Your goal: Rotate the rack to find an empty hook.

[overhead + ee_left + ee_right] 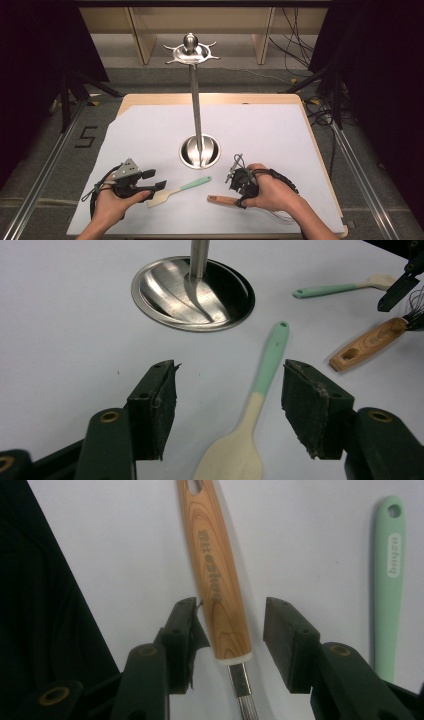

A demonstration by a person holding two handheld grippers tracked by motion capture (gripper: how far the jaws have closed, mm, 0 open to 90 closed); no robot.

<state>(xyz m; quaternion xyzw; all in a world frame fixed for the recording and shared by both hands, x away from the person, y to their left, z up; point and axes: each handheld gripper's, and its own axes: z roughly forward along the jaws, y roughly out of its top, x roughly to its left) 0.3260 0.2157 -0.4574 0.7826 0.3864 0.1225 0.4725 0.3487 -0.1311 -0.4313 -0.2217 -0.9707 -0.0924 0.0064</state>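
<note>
A spatula (180,190) with a mint handle and cream blade lies on the white sheet in front of the steel stand. My left gripper (156,180) is open; its jaws straddle the spatula (260,390) where handle meets blade, without touching it. A whisk with a wooden handle (222,200) lies to the right. My right gripper (239,190) is open too, with the wooden handle (220,580) between its jaws just above the metal ferrule. A second mint-handled spatula (340,287) lies beyond the whisk, and its handle (389,580) runs beside the right jaw.
The steel stand's round base (212,159) sits mid-table, its pole rising to a hooked top (191,50). The white sheet (150,135) covers most of the wooden table. Black frame rails and cables flank the table on the floor.
</note>
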